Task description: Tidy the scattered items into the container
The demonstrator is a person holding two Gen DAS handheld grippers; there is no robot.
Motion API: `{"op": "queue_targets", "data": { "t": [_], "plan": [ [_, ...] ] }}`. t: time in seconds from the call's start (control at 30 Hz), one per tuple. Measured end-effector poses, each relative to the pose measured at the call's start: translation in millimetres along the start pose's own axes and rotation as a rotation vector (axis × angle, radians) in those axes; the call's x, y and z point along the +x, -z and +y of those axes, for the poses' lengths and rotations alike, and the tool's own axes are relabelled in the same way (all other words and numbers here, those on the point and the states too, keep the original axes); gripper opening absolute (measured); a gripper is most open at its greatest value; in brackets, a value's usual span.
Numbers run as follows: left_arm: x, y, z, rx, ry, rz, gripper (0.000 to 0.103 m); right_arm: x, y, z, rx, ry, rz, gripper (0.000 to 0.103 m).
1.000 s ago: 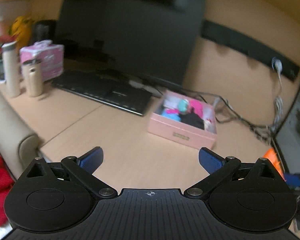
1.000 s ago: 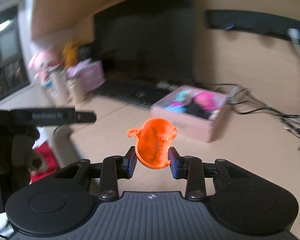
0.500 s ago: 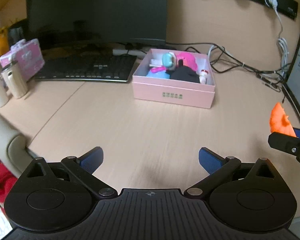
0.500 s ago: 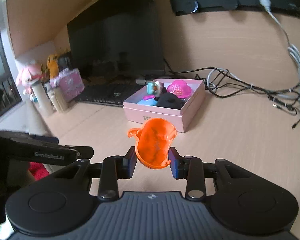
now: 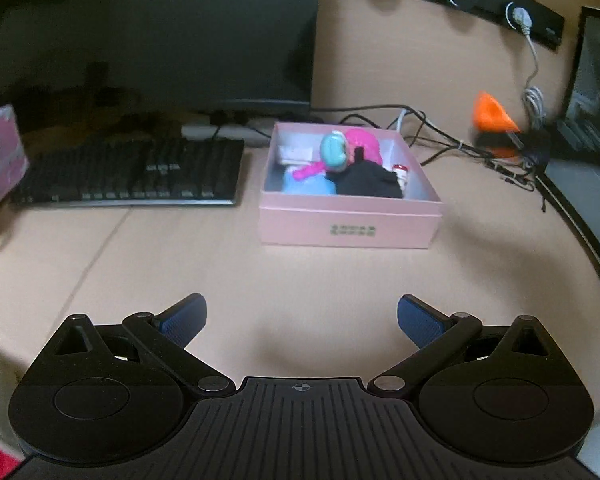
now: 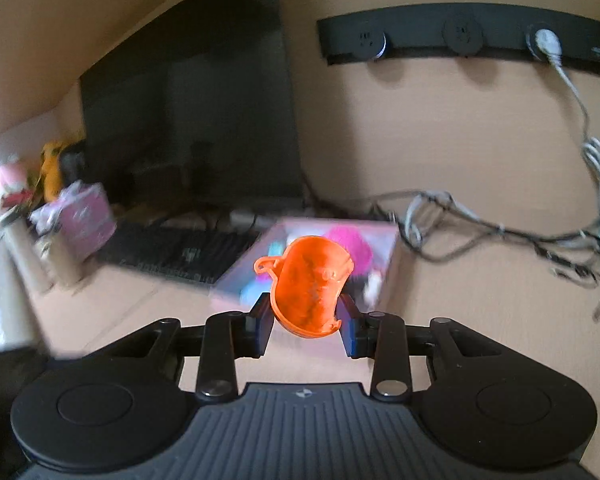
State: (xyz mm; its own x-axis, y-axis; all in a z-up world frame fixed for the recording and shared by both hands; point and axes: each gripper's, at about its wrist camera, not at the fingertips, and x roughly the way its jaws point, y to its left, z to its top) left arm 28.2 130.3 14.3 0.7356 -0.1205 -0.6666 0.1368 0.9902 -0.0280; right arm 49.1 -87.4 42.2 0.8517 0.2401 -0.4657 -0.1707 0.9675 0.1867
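Note:
A pink box (image 5: pixel 350 224) stands on the desk in the left wrist view, holding several small toys, pink, teal, blue and black. My left gripper (image 5: pixel 302 320) is open and empty, low over the desk in front of the box. My right gripper (image 6: pixel 305 322) is shut on an orange toy cup (image 6: pixel 310 286), held in the air close in front of the pink box (image 6: pixel 388 276). In the left wrist view the orange cup (image 5: pixel 492 118) shows blurred above the box's right side.
A black keyboard (image 5: pixel 140 172) lies left of the box, below a dark monitor (image 5: pixel 160 36). Tangled cables (image 5: pixel 460 140) run behind and right of the box. A pink case (image 5: pixel 0 156) stands at far left. A dark screen (image 5: pixel 596 80) is at far right.
My right gripper has carried the orange cup forward and up toward the box. My left gripper has moved nearer the box and stayed open.

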Motion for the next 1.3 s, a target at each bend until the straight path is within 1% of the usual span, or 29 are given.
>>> {"op": "queue_targets", "data": {
  "t": [0.1, 0.13, 0.17, 0.2, 0.23, 0.33, 0.4, 0.5, 0.53, 0.57, 0.6, 0.7, 0.73, 0.77, 0.83, 0.9, 0.93, 1.0, 1.03, 1.1, 1.2, 1.23, 1.27, 1.3],
  "plan": [
    [6, -3, 14, -0.006, 0.021, 0.023, 0.103, 42, -29, 1, 0.032, 0.045, -0.028, 0.034],
    [7, -4, 17, -0.004, 0.027, 0.023, 0.103, 53, -38, -1, 0.043, 0.059, -0.036, 0.043],
    [9, -5, 20, -0.003, 0.031, 0.019, 0.103, 64, -44, -4, 0.058, 0.073, -0.033, 0.062],
    [11, -6, 22, -0.006, 0.033, 0.014, 0.103, 71, -50, -8, 0.083, 0.081, -0.030, 0.067],
    [13, -6, 24, -0.015, 0.031, 0.010, 0.103, 74, -53, -12, 0.109, 0.072, -0.036, 0.067],
    [23, -6, 28, -0.079, 0.019, 0.035, 0.103, 75, -57, -20, 0.142, 0.031, -0.051, 0.067],
    [26, -4, 28, -0.086, 0.027, 0.045, 0.103, 81, -59, -18, 0.108, 0.025, -0.038, 0.067],
    [30, -3, 29, -0.097, 0.000, 0.058, 0.103, 107, -56, -9, 0.068, 0.020, 0.001, 0.064],
    [31, -3, 30, -0.109, -0.006, 0.062, 0.103, 119, -54, -6, 0.070, 0.002, 0.024, 0.058],
    [32, -3, 31, -0.115, -0.014, 0.065, 0.103, 131, -51, -2, 0.071, -0.015, 0.048, 0.053],
    [33, -3, 30, -0.115, -0.023, 0.067, 0.103, 144, -48, 3, 0.065, -0.024, 0.068, 0.052],
    [34, -2, 28, -0.116, -0.044, 0.083, 0.103, 182, -35, 18, 0.025, -0.031, 0.122, 0.042],
    [35, -1, 28, -0.115, -0.048, 0.088, 0.103, 193, -31, 22, 0.026, -0.043, 0.154, 0.036],
    [36, -1, 27, -0.114, -0.050, 0.092, 0.103, 197, -26, 26, 0.031, -0.067, 0.172, 0.036],
    [38, 0, 27, -0.118, -0.051, 0.101, 0.103, 192, -19, 41, -0.027, -0.128, 0.166, 0.036],
    [43, 0, 25, -0.126, -0.053, 0.112, 0.103, 185, -14, 50, -0.091, -0.152, 0.165, 0.036],
    [46, -1, 22, -0.124, -0.051, 0.113, 0.103, 184, -11, 51, -0.122, -0.134, 0.168, 0.036],
    [49, -3, 16, -0.110, -0.040, 0.104, 0.103, 181, -5, 46, -0.170, -0.055, 0.171, 0.036],
    [51, -4, 12, -0.099, -0.033, 0.095, 0.103, 176, -3, 41, -0.170, -0.030, 0.170, 0.036],
    [56, -4, 2, -0.073, -0.024, 0.075, 0.103, 158, -2, 24, -0.107, -0.040, 0.158, 0.037],
    [66, -1, -12, -0.042, -0.017, 0.043, 0.103, 119, -2, -1, -0.024, -0.076, 0.116, 0.049],
    [68, 1, -17, -0.036, -0.014, 0.033, 0.103, 105, 1, -7, -0.016, -0.074, 0.102, 0.058],
    [71, 3, -21, -0.030, -0.010, 0.021, 0.103, 93, 5, -12, -0.019, -0.062, 0.092, 0.065],
    [73, 5, -25, -0.025, -0.005, 0.008, 0.103, 81, 11, -15, -0.030, -0.042, 0.084, 0.067]
  ]
}}
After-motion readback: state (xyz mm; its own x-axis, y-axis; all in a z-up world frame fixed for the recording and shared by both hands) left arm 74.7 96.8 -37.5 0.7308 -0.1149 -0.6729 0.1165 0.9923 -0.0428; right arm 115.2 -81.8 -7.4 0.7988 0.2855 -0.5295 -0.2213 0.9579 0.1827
